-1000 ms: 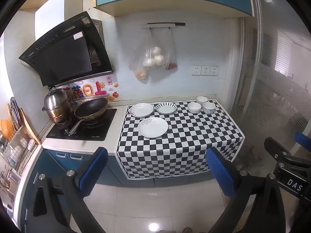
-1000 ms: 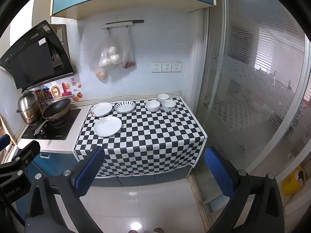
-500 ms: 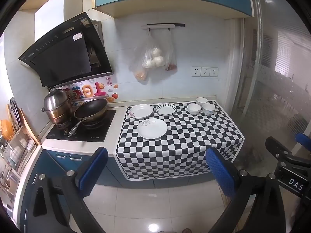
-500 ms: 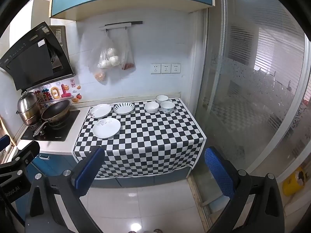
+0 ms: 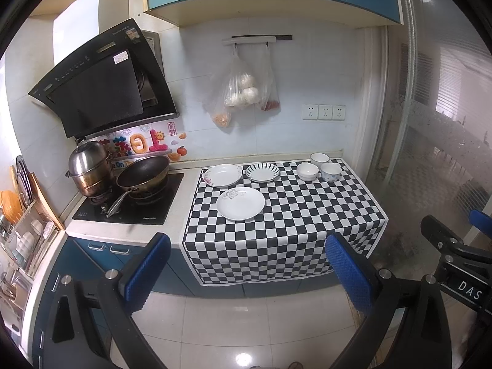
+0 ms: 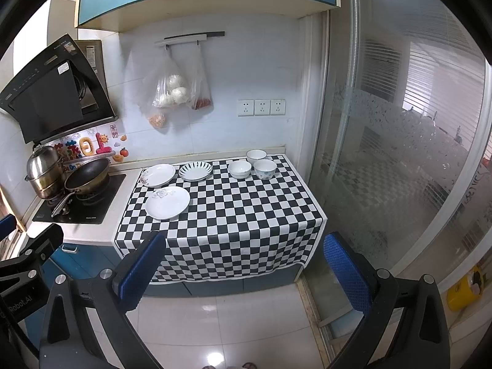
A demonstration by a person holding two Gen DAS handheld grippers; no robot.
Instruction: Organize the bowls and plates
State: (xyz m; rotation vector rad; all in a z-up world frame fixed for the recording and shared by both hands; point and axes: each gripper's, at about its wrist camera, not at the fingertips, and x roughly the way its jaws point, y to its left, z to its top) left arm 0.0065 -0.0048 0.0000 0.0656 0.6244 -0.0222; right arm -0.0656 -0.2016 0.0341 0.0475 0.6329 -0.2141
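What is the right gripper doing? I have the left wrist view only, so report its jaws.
Observer: The right gripper is open, with nothing between its blue pads. It is held back from the checkered cloth, over the floor tiles.
Operator: Now check the floor on the far right.
Observer: A yellow container sits low down behind the glass door.
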